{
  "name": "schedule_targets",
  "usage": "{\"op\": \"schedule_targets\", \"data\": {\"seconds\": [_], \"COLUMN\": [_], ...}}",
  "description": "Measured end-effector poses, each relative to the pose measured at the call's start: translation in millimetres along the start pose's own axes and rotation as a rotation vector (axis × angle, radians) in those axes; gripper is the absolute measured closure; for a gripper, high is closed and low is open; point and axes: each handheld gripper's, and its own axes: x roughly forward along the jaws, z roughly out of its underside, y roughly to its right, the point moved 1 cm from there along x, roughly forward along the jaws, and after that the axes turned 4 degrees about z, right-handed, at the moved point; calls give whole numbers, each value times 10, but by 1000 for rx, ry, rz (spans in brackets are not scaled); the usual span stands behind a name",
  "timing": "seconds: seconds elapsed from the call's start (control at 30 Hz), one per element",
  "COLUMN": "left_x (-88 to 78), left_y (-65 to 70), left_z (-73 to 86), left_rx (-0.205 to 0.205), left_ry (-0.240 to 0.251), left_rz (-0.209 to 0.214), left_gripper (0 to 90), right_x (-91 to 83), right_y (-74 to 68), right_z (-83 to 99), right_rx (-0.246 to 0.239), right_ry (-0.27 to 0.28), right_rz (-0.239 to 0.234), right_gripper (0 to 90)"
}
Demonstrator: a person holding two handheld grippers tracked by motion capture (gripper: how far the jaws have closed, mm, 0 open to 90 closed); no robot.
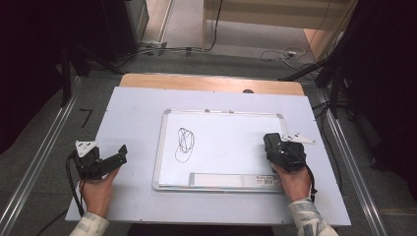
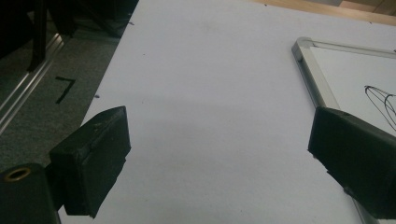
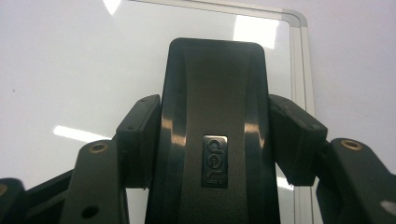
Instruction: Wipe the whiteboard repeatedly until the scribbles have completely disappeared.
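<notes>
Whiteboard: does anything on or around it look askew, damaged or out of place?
Nothing stands out. The whiteboard lies flat and square on the table, with a black scribble on its left half. The right gripper clamps a black eraser over the board; the left gripper rests open beside it.

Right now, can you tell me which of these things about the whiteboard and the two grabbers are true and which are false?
1. The right gripper holds a black eraser. True.
2. The left gripper holds a pen. False: its fingers are open with nothing between them.
3. A black scribble is on the whiteboard. True.
4. The eraser sits on top of the scribble. False: it is near the board's right edge, apart from the scribble.
5. The left gripper hovers over the whiteboard. False: it is left of it, over the table.
</notes>
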Motion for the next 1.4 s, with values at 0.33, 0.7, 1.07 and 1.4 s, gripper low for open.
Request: {"op": "schedule_targets", "data": {"seconds": [0.33,0.7,1.07,1.4], "left_x": [2,0,-3,-21], "left_y": [7,12,28,38], "left_z": [1,-2,-7,-17], "left_rx": [2,5,9,19], "left_ry": [-2,2,0,8], "left_rz": [1,4,19,37], "left_gripper": [60,60,65,65], "right_x": [-36,-48,7,143], "right_y": [-113,-349,-686,-1092], "right_z": [-24,-88,-170,-222], "right_rx": [-12,-52,-93,-131], "right_ry": [12,17,15,2], "right_rz": [-35,-87,-140,-187], "right_gripper": [375,375,374,375]}}
